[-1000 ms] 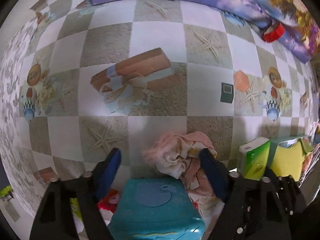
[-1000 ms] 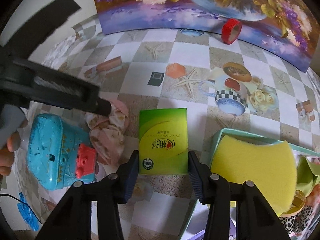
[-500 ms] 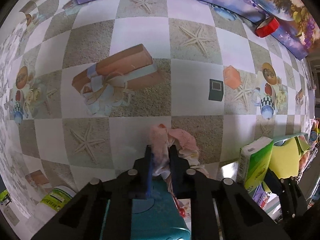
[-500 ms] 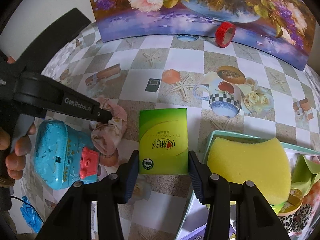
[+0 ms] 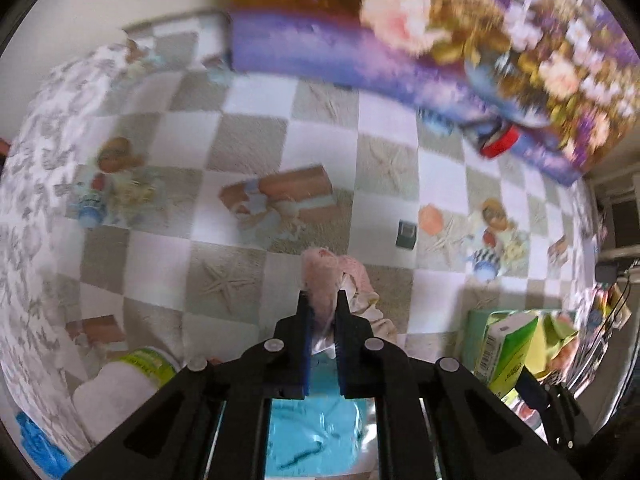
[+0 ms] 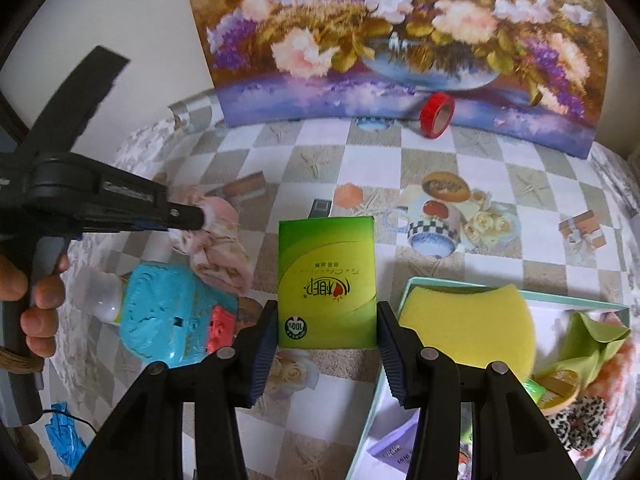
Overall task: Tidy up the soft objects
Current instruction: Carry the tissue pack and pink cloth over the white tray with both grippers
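Note:
A crumpled pink cloth (image 5: 320, 272) hangs off the checkered tablecloth, with my left gripper (image 5: 322, 296) shut on its top fold. The right wrist view shows the same cloth (image 6: 218, 236) dangling from the left gripper (image 6: 196, 218), above a blue plastic toy (image 6: 172, 320). My right gripper (image 6: 327, 312) is shut on a green tissue pack (image 6: 327, 280), its blue pads pressing both long sides. The pack (image 5: 508, 348) also appears at the lower right of the left wrist view.
A teal tray (image 6: 520, 300) at the right holds a yellow sponge (image 6: 468, 328) and other soft items. A white bottle (image 5: 120, 388) lies beside the blue toy. A red tape roll (image 6: 437, 114) leans on the flower painting (image 6: 400, 40) at the back. A hand (image 6: 32, 300) grips the left handle.
The left jaws closed from wide open onto the pink cloth and rose with it. The right gripper also rose, keeping the green tissue pack between its pads.

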Tool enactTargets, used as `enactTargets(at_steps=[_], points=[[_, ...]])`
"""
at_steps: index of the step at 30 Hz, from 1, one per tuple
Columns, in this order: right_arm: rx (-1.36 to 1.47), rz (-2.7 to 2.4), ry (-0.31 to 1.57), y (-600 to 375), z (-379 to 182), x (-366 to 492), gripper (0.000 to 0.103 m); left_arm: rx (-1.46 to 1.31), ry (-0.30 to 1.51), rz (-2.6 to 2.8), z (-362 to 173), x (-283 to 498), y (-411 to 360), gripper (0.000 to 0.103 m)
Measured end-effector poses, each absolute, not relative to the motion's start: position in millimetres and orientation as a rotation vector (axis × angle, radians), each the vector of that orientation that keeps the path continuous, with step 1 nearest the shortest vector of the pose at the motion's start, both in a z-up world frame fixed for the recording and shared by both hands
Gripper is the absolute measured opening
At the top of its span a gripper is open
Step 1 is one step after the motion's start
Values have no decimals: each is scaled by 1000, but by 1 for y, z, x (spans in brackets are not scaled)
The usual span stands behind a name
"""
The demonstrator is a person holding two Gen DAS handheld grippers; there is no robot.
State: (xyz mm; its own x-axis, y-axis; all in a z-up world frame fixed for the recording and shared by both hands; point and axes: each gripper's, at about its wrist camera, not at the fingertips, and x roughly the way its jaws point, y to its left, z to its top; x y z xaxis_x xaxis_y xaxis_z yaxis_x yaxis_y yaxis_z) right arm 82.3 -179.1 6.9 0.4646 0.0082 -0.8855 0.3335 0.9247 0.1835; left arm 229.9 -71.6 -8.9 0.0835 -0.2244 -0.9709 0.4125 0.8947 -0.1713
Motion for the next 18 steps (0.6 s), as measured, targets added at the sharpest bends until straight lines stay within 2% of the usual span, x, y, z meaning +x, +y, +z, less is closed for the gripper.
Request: enactTargets(at_steps=[8, 18], points=[[382, -227, 1028, -186, 33, 56, 50, 72, 1256, -527, 39, 188, -58, 9], [389, -312, 1019, -204, 48, 15, 50, 20, 1162, -619, 66, 127, -68, 10]])
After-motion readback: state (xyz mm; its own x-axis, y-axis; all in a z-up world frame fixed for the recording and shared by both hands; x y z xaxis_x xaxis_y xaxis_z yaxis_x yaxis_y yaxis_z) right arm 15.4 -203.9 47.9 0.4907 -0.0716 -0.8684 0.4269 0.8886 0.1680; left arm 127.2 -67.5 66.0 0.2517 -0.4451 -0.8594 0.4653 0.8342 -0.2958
